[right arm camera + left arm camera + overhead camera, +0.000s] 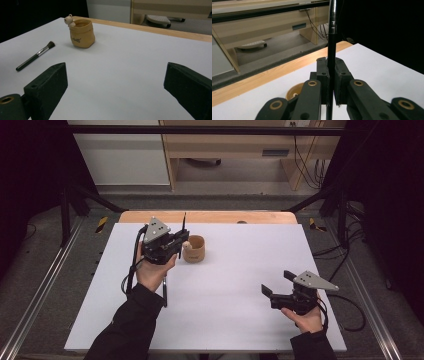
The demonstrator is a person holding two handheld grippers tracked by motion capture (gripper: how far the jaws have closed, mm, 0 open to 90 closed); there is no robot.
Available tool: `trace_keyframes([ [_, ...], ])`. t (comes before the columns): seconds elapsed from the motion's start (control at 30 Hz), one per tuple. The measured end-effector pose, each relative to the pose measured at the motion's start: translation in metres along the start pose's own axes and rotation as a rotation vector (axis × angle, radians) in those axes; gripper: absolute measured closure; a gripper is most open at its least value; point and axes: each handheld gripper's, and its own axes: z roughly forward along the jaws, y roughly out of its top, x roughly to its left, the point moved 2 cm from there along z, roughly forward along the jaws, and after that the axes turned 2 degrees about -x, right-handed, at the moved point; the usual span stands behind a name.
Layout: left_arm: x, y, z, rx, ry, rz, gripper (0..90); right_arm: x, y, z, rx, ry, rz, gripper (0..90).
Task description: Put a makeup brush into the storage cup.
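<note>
A: High view first: where is the left gripper [181, 240]?

B: Raised beside the tan cup [194, 248], at the far left of the white table [240, 270]. Its jaws pinch a thin black stick [184, 221] that stands upright.

A: Does the left gripper view agree?

B: Yes. The stick [331, 50] runs straight up between the pressed jaws, with the cup [294, 91] just below.

A: And the right gripper [278, 284]?

B: Near the table's right front corner, jaws spread wide, nothing between them. Its own view looks across at the cup [82, 33], which bears a small bear figure, and at a brush [35, 56] lying flat nearby.
</note>
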Motion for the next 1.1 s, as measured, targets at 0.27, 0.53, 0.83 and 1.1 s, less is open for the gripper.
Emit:
trace_keyframes([
  [0.27, 0.003, 0.007, 0.013, -0.014, 0.005, 0.002, 84.0, -0.002, -0.001, -0.001, 0.007, -0.009, -0.005, 5.3],
  [0.53, 0.007, 0.007, 0.029, -0.016, 0.012, -0.016, 84.0, -0.002, -0.001, -0.002, 0.0, -0.008, 0.003, 5.2],
  [0.83, 0.013, 0.004, 0.05, -0.009, 0.02, -0.04, 84.0, -0.003, 0.0, -0.003, -0.001, -0.012, 0.005, 5.1],
  [1.1, 0.016, 0.002, 0.067, 0.0, 0.035, -0.059, 84.1, -0.003, -0.001, -0.003, 0.0, -0.011, 0.005, 4.9],
])
